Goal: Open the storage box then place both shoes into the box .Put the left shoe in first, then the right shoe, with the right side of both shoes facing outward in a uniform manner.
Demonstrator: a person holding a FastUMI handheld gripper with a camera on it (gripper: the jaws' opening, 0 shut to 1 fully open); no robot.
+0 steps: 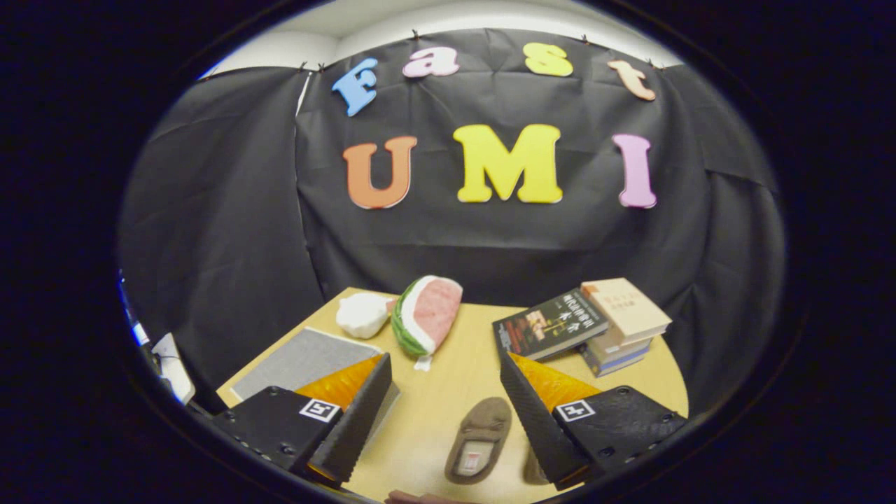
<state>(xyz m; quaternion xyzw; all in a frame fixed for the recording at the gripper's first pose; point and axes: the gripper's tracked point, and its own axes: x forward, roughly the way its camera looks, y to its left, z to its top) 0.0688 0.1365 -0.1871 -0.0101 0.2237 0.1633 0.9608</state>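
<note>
A brown slipper-like shoe (479, 441) lies on the wooden table (448, 392), sole down, between my two fingers and closer to the right one. A sliver of a second brown shoe (535, 470) peeks out from behind the right finger. The grey storage box (302, 360) lies flat at the table's left side with its lid down, and my left finger hides part of it. My gripper (444, 364) hovers above the table, open wide, holding nothing.
Beyond the fingers lie a watermelon-slice plush (428, 315) and a white plush (362, 315). A dark book (549, 325) leans on a stack of books (623, 322) at the far right. A reddish-brown edge (420, 498) shows nearest to me.
</note>
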